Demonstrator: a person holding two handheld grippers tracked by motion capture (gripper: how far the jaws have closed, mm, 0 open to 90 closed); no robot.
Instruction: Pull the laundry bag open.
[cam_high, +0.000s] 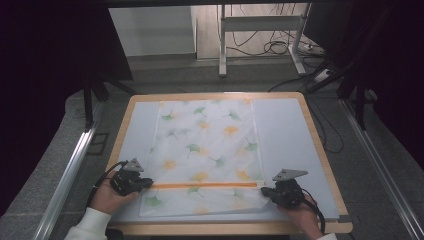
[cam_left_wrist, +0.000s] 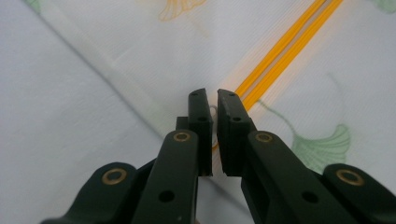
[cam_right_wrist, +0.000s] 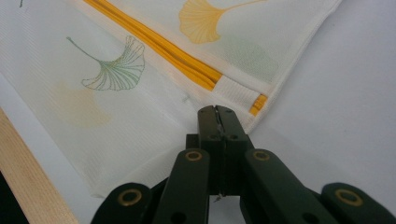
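One mesh bag (cam_high: 207, 155) with ginkgo leaves lies mid-frame on a pale mat (cam_high: 287, 135) over the wooden table (cam_high: 320, 150); grey floor and cables sit behind it. Two grippers: left gripper (cam_high: 148, 183) pinches the zipper pull (cam_left_wrist: 214, 112), right gripper (cam_high: 265, 190) is clamped on the bag's edge.

Mesh bag (cam_high: 207, 150) on mat (cam_high: 285, 135), grippers at its near corners

White mesh bag (cam_high: 205, 150) printed with green and yellow ginkgo leaves, lying flat and lengthwise at the table's centre; an orange zipper (cam_high: 202, 185) crosses its near end from left to right.
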